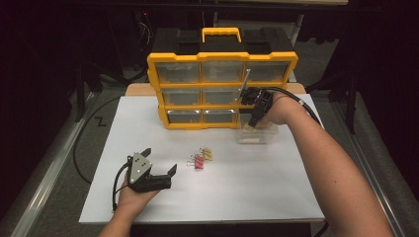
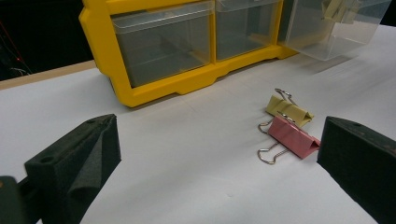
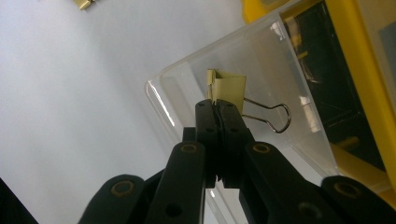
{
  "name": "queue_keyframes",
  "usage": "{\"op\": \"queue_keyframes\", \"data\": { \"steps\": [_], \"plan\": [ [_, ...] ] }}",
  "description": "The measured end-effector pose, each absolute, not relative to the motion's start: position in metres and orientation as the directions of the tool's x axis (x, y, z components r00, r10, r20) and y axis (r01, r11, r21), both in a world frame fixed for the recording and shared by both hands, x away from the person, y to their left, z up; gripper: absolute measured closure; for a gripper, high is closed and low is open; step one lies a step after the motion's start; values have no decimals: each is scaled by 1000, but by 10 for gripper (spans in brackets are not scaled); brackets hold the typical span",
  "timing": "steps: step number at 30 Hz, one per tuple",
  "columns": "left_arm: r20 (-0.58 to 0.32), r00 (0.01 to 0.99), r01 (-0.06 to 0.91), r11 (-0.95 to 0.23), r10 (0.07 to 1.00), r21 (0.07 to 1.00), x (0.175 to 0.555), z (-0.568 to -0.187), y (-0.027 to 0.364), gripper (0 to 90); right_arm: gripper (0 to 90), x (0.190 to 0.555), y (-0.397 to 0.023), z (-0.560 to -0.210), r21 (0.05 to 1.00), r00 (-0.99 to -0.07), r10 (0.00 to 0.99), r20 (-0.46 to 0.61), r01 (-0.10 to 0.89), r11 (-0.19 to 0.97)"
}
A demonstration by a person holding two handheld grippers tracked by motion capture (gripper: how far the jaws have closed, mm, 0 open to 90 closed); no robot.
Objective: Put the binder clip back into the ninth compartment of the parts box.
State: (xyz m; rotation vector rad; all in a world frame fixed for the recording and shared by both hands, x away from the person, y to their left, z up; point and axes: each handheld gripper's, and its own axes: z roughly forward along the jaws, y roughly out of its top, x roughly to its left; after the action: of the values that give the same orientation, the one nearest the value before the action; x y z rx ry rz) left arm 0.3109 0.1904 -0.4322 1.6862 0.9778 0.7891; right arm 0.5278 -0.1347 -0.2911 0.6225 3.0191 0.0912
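- Yellow clip [image 3: 227, 87] pinched in R gripper [image 3: 217, 105], jaws fully closed on its body, wire handle sticking out toward 3 o'clock in the right gripper view.
- Clip hangs over the open clear drawer [image 3: 299, 126], pulled out of the bottom-right slot of the organizer [image 1: 223, 59]; cabinet sits at 12 o'clock on the board.
- Step, my read: sorting clips into the drawer, this one at drop-off.
- Next move prob needs: lower a bit past the rim, open jaws, clear the drawer wall on exit.
- L gripper [image 1: 160, 165] at 7 o'clock, jaws wide apart, holding nothing, resting low near the board.
- Two clips left on the board near centre: pink clip [image 2: 293, 136] and second yellow clip [image 2: 287, 109], touching, just ahead of L jaws toward 2 o'clock. Likely next picks.
- Surface: white board [image 1: 257, 187], matte, flat, on a wood-edged table.
- Room: dark, black surroundings, cables on floor at 9 o'clock.
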Motion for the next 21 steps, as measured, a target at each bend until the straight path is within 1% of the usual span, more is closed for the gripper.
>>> {"op": "queue_keyframes", "data": {
  "steps": [4,5,7,8,10,14,21],
  "plan": [
    [53,464,239,-182,884,954,311,-432,190,3,900,528,-134,-292,62,-915,400,-48,397,916],
    [53,464,238,-182,884,954,311,-432,190,3,899,528,-135,-292,73,-917,396,-53,392,917],
    [55,466,238,-185,883,953,311,-432,190,3,775,527,-136,-288,94,-915,397,-74,390,916],
    [55,466,239,-186,883,953,311,-433,190,3,728,526,-136,-285,103,-912,405,-67,397,912],
    [54,465,239,-184,884,953,311,-433,190,3,681,523,-137,-282,109,-913,402,-66,393,913],
    [57,466,238,-187,883,953,311,-432,189,3,642,517,-140,-277,110,-913,404,-56,397,911],
    [56,463,241,-186,885,952,311,-433,189,3,637,501,-147,-270,128,-916,400,-34,393,910]
  ]
}}
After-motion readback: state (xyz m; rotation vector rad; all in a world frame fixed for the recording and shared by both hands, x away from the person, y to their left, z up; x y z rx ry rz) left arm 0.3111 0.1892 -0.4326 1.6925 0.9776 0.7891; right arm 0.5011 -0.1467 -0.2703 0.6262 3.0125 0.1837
